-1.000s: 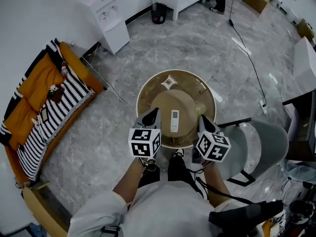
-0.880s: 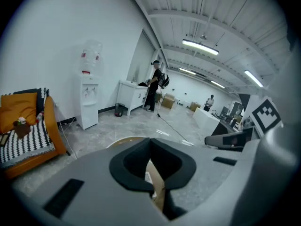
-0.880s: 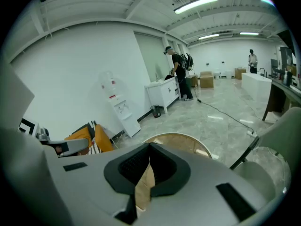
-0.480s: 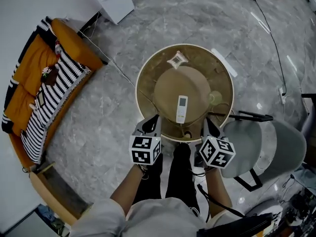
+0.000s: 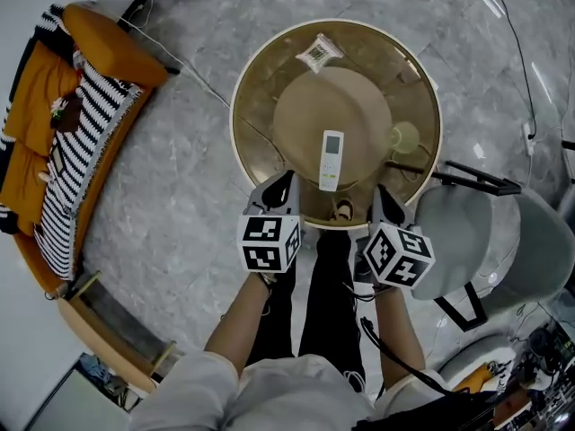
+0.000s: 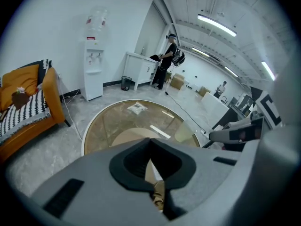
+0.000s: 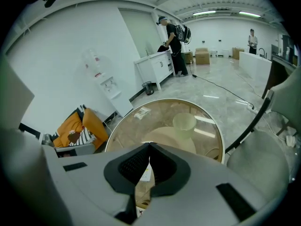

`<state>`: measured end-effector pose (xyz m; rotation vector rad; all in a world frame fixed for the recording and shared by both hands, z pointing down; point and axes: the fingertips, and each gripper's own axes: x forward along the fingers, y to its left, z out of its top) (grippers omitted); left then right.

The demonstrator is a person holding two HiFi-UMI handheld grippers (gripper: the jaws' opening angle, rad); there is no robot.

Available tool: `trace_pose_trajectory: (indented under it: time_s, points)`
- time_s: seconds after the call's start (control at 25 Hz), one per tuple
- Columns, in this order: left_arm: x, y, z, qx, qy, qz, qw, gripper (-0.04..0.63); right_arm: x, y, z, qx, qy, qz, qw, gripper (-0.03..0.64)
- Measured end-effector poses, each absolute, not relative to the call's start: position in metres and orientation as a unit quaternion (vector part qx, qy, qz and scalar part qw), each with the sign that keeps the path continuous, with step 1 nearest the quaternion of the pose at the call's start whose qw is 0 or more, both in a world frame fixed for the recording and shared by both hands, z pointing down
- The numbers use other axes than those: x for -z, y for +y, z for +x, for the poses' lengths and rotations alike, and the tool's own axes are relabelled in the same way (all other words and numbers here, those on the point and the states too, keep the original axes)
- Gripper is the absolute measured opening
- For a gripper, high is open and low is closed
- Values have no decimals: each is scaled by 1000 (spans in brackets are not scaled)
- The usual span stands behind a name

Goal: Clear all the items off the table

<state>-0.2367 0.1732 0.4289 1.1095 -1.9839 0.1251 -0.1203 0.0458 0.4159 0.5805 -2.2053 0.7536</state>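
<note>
A round glass table [image 5: 256, 79] stands in front of me. On it lie a white remote [image 5: 331, 159], a pale green cup [image 5: 404, 138] to its right, and a small printed packet [image 5: 317, 52] at the far side. My left gripper [image 5: 280, 187] hangs over the near rim, left of the remote, shut and empty. My right gripper [image 5: 382, 200] is at the near rim on the right, also shut with nothing in it. The left gripper view [image 6: 150, 140] shows the packet [image 6: 137, 107] and cup [image 6: 186, 132]. Past the right gripper [image 7: 149, 146] the cup [image 7: 184, 121] shows.
An orange sofa with a striped blanket [image 5: 63, 142] stands to the left. A grey chair [image 5: 485, 241] is close to the table's right side. A water dispenser [image 6: 94, 69] is at the back wall, and a person [image 6: 167, 62] stands by a far counter.
Both grippers have sunk towards the table's near rim, jaws still shut. The head view has tipped down, so the table fills more of the picture.
</note>
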Motion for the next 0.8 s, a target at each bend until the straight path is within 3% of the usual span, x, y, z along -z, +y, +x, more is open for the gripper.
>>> trace_pose_trajectory:
  time_s: [0.24,0.36,0.48,0.8]
  points:
    - [-459,168,-223,-50,-778,442,444,11,-441,37,-109,-306,-849,241,358,23]
    - [-477,160,-213,-55,-768,444,459,143,-453,37,-106,-313,-845,243,359,23]
    - [-497,152,-207,-61,-765,438,469,151,-464,36,-105,-316,-843,237,364,23]
    - [-545,127,-188,-82,-744,435,501,264,-489,29,-89,-326,-834,236,376,23]
